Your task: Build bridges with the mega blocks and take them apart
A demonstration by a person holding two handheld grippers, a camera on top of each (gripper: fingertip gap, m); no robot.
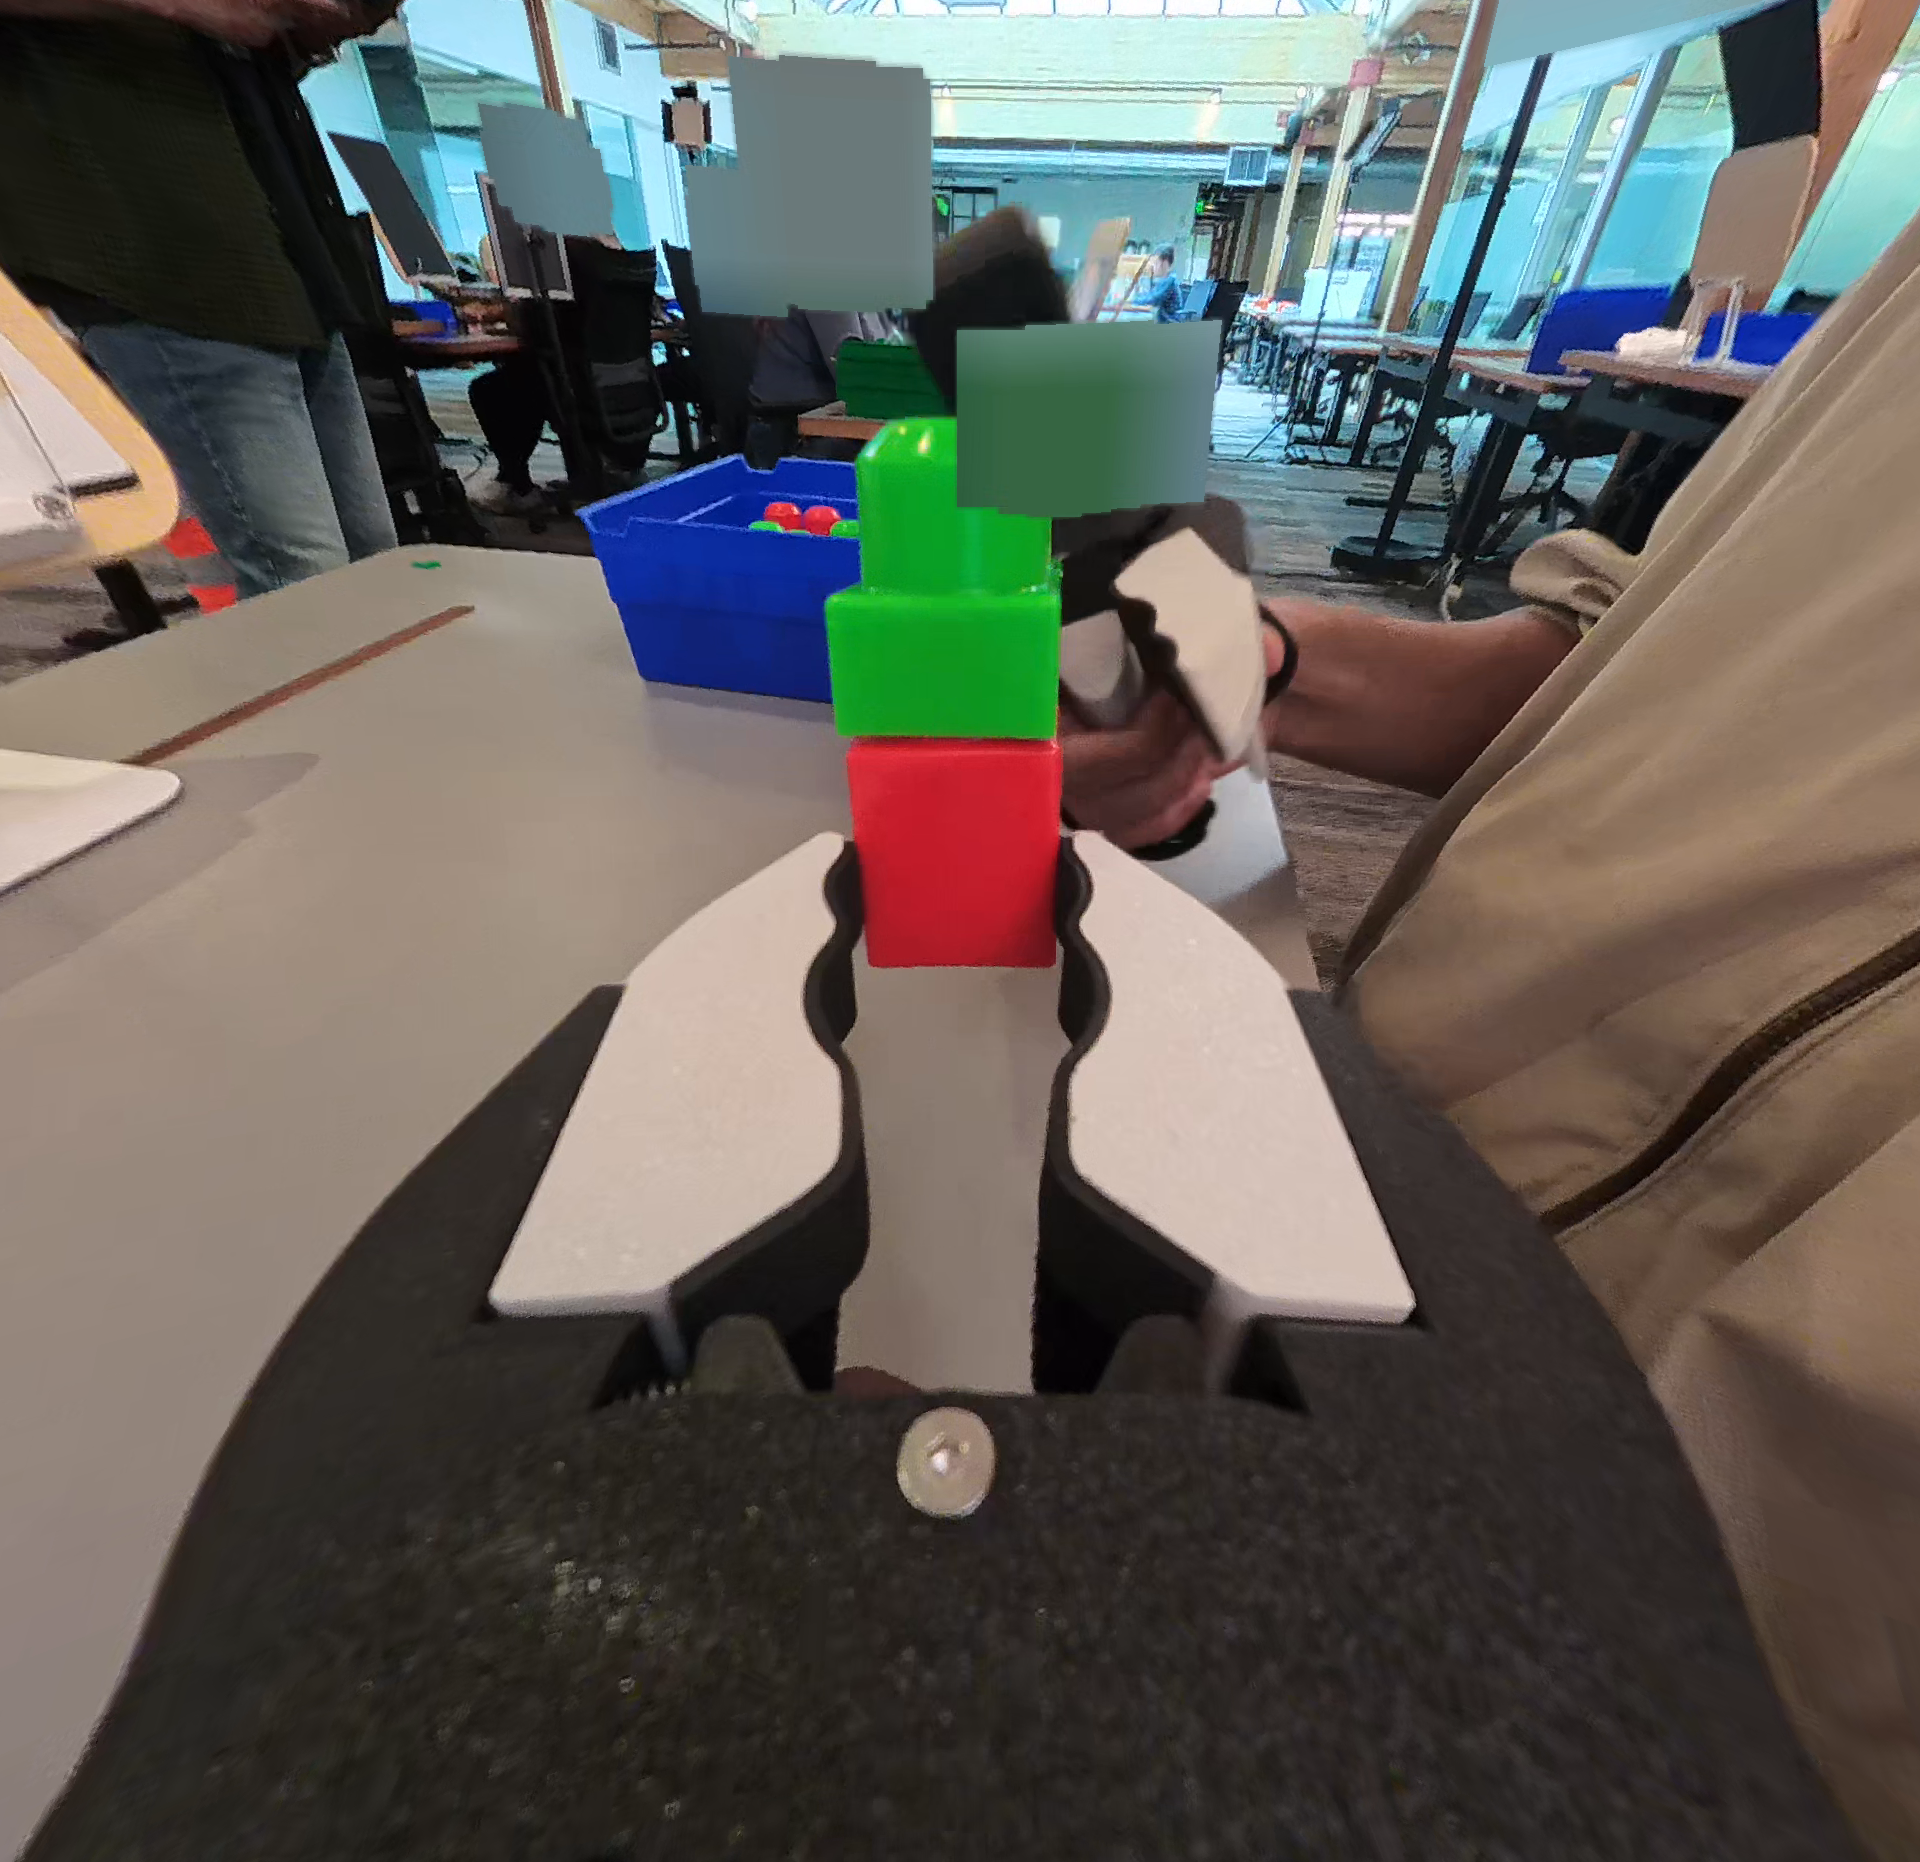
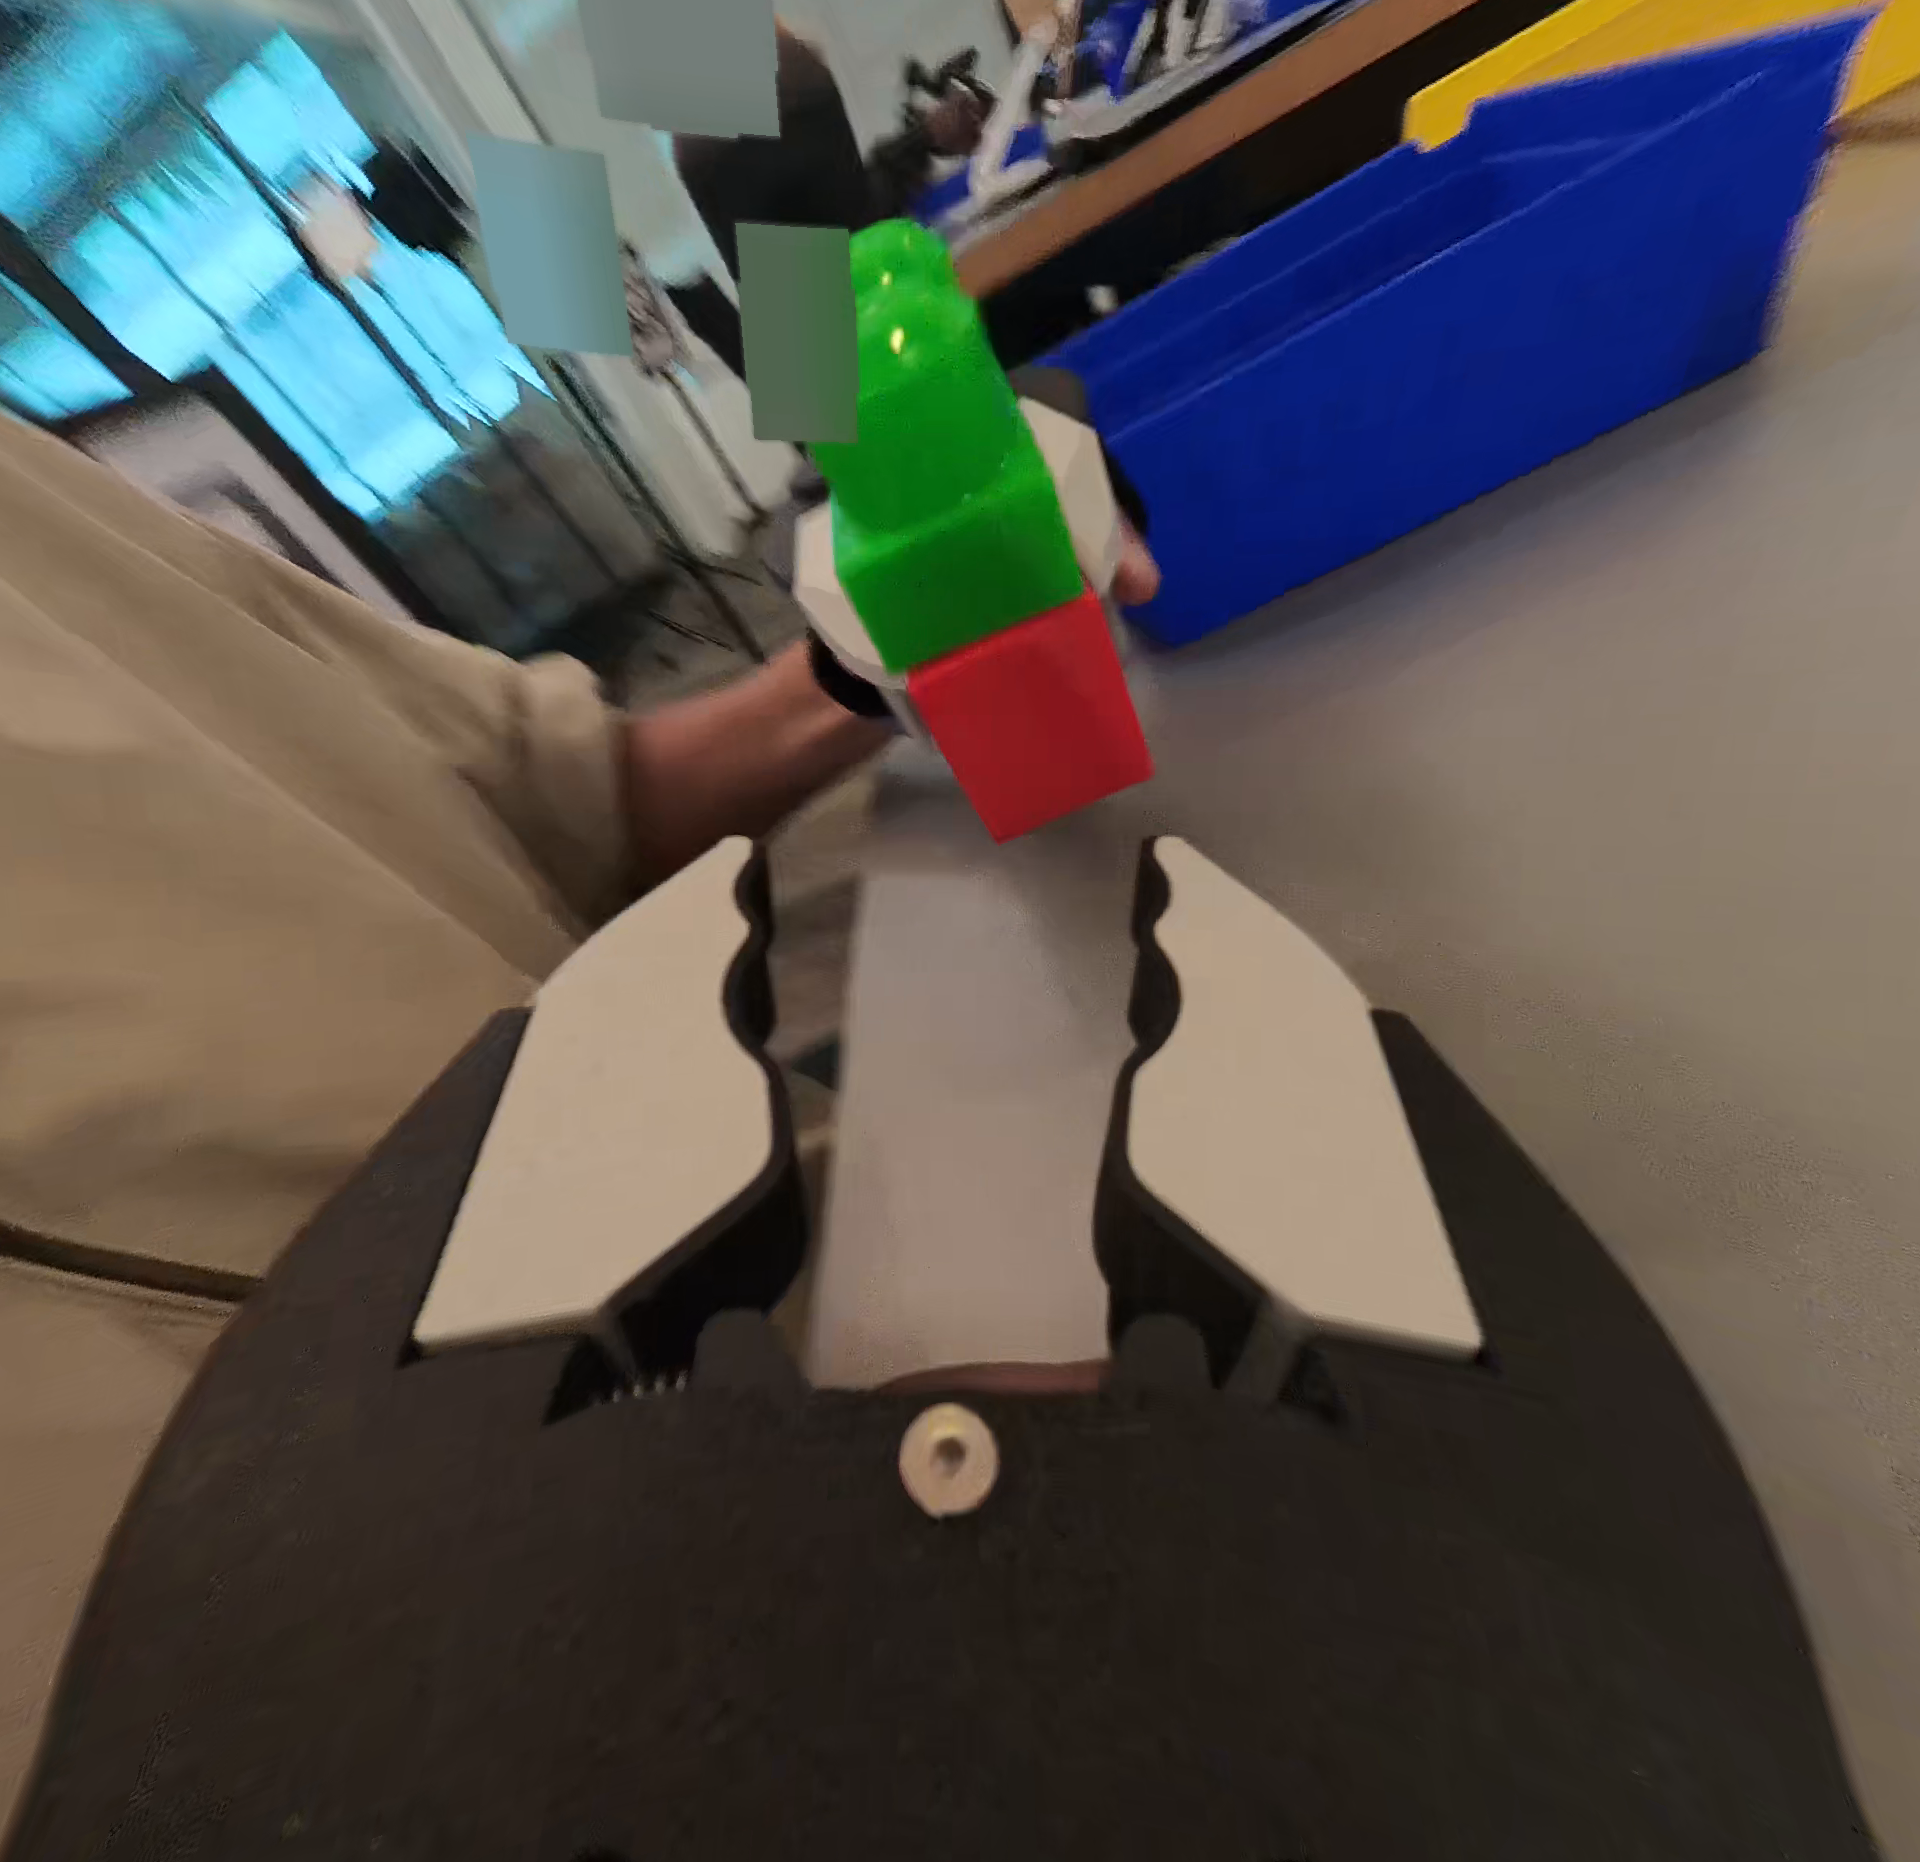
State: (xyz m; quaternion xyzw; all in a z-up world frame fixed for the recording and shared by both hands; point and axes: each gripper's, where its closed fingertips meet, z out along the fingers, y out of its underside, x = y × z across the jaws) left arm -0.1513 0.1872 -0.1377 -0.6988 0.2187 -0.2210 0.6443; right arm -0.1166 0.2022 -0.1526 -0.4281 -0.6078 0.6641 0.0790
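Behind red block [image 1: 954,856] — blue bin [image 1: 717,597]

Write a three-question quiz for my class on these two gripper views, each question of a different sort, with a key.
1. True or false: the left gripper has its fingers closed on the red block.
2. Multiple choice: what sits directly on top of the red block? A) a yellow block B) a green block C) a blue block
3. Short answer: is the right gripper holding anything, and how do its fingers stand?

Key
1. True; the red block is pinched between the fingertips.
2. B.
3. Nothing; its fingers are spread apart, short of the two-block stack. The blue bin lies beyond on the grey table.
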